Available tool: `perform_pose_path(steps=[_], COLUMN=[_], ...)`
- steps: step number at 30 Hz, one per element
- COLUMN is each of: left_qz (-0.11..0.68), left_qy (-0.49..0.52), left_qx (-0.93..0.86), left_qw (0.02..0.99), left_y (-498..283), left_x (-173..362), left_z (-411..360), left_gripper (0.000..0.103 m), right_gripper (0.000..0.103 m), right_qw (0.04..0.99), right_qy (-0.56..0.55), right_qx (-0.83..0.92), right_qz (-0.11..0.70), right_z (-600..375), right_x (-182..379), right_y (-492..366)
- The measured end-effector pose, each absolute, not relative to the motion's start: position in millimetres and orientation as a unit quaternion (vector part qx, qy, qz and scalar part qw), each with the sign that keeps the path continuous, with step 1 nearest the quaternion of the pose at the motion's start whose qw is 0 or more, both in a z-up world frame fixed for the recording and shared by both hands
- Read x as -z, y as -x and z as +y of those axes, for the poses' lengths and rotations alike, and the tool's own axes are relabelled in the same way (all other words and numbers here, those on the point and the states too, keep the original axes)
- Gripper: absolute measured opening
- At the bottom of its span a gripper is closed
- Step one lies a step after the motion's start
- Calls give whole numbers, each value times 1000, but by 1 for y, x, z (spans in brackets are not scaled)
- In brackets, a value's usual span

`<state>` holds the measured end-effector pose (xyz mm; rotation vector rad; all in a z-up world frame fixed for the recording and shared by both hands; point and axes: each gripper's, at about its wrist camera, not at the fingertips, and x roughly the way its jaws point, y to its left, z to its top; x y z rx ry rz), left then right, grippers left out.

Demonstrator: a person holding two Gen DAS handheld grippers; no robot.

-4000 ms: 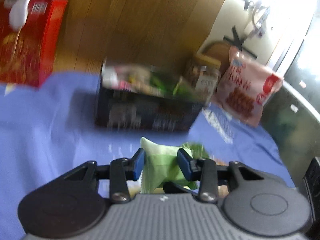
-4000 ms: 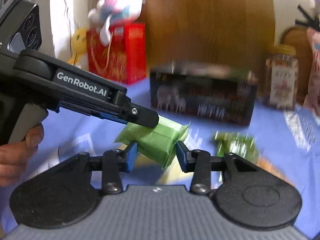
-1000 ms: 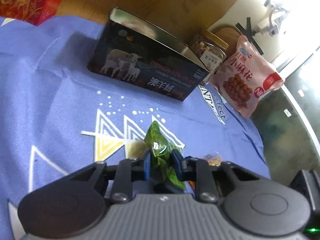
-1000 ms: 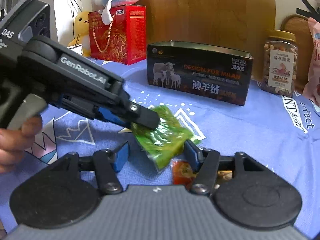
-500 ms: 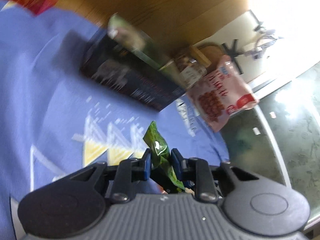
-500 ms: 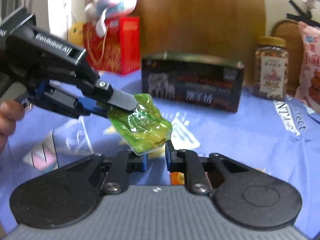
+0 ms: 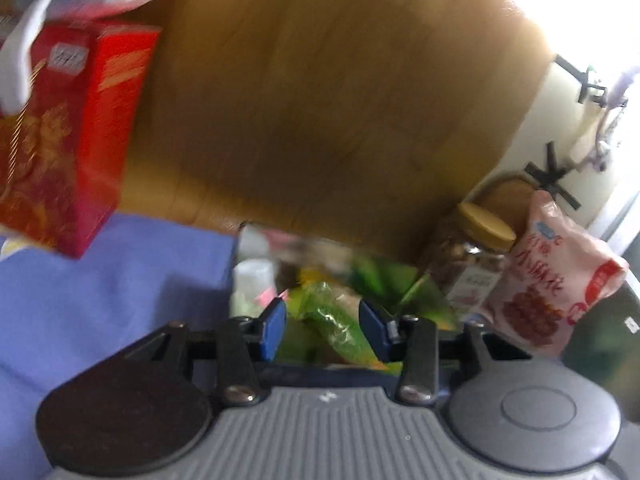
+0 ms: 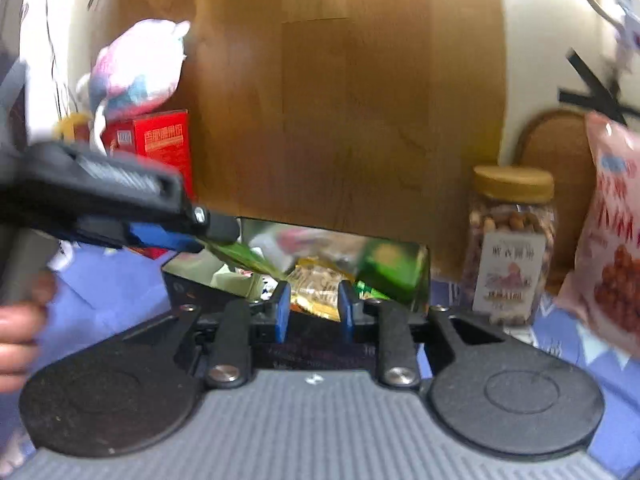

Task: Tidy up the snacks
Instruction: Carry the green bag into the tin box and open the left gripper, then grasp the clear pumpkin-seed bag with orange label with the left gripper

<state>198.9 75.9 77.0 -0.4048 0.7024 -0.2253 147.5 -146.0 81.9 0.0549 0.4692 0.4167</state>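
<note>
An open dark tin box (image 8: 180, 288) stands on a blue cloth, seen from just above its near rim; its inner walls are shiny and mirror what lies inside. It holds a loose heap of small wrapped snacks. A green see-through packet (image 7: 336, 328) lies tilted at the near side of the heap, its lower end toward the front wall. In the right wrist view a yellow-gold packet (image 8: 318, 284) with dark print sits near the middle, and a darker green packet (image 8: 384, 268) leans against the right-hand wall. Pale white and pink wrappers (image 7: 252, 280) fill the left end. The pictures are blurred, so finer print cannot be read.
</note>
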Motion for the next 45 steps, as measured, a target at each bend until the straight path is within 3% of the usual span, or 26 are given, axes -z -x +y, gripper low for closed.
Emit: perform_pose_path(steps=[7, 14, 19, 25, 32, 38, 45], left_qz=[290, 382, 463, 452, 461, 453, 458], left_qy=[172, 186, 215, 221, 223, 242, 259], left_qx=[127, 235, 278, 248, 251, 221, 235], left_qw=[933, 874, 814, 828, 822, 829, 817], left_y=[-124, -69, -57, -55, -58, -70, -73], left_x=[-77, -51, -21, -25, -21, -16, -12], left_z=[73, 33, 5, 16, 14, 31, 42], left_gripper=[41, 42, 43, 45, 46, 46, 46], right_gripper=[30, 32, 32, 35, 35, 35, 36], right_qw=[951, 918, 897, 906, 875, 882, 892], right_qy=[-133, -217, -248, -224, -302, -214, -279], right_qx=[-136, -141, -179, -217, -191, -291, -185], right_qz=[245, 301, 319, 286, 325, 302, 303], right_z=[-230, -263, -243, -228, -241, -180, -244], right_x=[-48, -17, -8, -29, -12, -36, -24], right_y=[-47, 18, 22, 36, 12, 18, 6])
